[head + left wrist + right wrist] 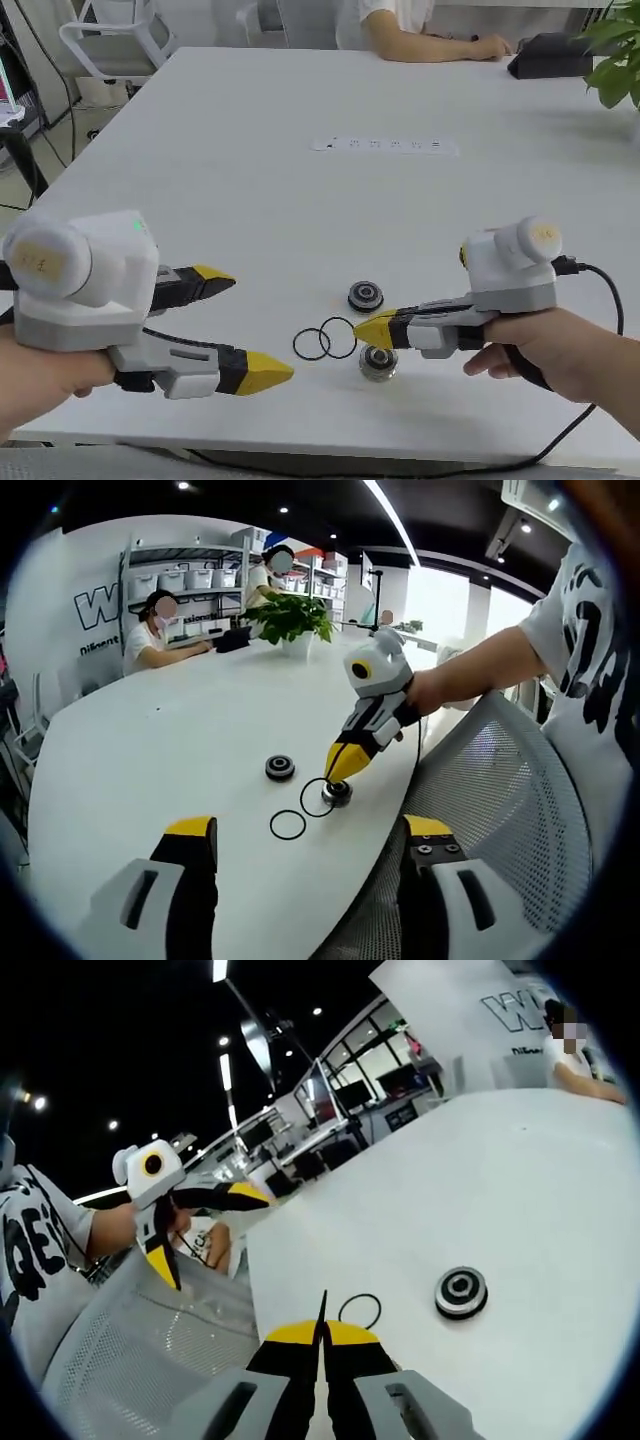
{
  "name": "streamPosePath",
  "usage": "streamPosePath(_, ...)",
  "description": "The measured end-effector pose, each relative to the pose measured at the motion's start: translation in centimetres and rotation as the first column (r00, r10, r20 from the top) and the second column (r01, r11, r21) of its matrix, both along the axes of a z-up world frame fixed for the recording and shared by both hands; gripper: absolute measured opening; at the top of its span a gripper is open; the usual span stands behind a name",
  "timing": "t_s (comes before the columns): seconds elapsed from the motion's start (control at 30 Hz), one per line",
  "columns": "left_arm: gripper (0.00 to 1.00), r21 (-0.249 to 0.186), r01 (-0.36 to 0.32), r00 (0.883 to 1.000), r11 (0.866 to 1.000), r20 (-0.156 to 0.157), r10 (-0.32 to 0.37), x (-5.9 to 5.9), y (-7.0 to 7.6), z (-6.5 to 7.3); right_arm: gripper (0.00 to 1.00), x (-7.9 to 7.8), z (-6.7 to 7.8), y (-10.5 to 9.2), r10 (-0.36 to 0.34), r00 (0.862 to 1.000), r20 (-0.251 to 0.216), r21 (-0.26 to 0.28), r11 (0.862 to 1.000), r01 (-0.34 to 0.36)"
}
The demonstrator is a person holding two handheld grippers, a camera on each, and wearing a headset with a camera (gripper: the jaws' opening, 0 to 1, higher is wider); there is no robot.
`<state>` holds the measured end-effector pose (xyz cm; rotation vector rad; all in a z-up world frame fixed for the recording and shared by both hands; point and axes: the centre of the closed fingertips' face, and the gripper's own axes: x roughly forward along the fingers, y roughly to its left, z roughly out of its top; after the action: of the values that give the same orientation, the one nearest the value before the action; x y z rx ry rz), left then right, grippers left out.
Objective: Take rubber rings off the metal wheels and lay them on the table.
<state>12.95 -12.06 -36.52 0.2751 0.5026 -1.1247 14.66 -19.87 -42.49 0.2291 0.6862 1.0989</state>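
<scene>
worktop (pixel 300 200): white, wide, mostly bare; all work sits at the near edge.
L gripper (pixel 250 323): lower left in head view, jaws spread wide, holding nothing, well apart from the wheels.
R gripper (pixel 368 328): comes in from the right, jaws pressed together, tip just over the near wheel's top edge. Can't tell if it's pinching anything there.
far wheel (pixel 366 296): flat on worktop just behind the R tip. Dark rim in R gripper view, so prob has rubber on it.
near wheel (pixel 378 363): flat on worktop right under the R tip. Looks mostly bare metal, can't rule out a ring left on it.
rings (pixel 325 341): 2 thin black ones, off and lying flat on the worktop, overlapping, just left of the near wheel.
step: mid-task imo, 2 rings down. R tip looks set to work on or pin the near wheel.
next: L needs to close in and steady a wheel while R hooks a ring edge and peels it. Thin ring, small wheel, so a slip or roll is likely.
containers: no tray/bin in use, rings lie loose on the bare worktop.
</scene>
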Motion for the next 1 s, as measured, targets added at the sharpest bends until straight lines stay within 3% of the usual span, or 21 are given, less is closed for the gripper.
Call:
streamPosePath(0.37,0.72,0.000,-0.031,1.000,1.000,0.000,0.031,0.1,1.1,0.0,0.00,0.3,-1.3,1.6,0.043,0.999,-0.018,-0.041,0.998,-0.044)
streamPosePath(1.0,0.71,-0.003,-0.040,0.999,0.999,-0.011,0.040,0.1,1.5,-0.2,0.00,-0.3,-3.3,3.0,0.098,0.994,-0.042,-0.108,0.989,-0.102)
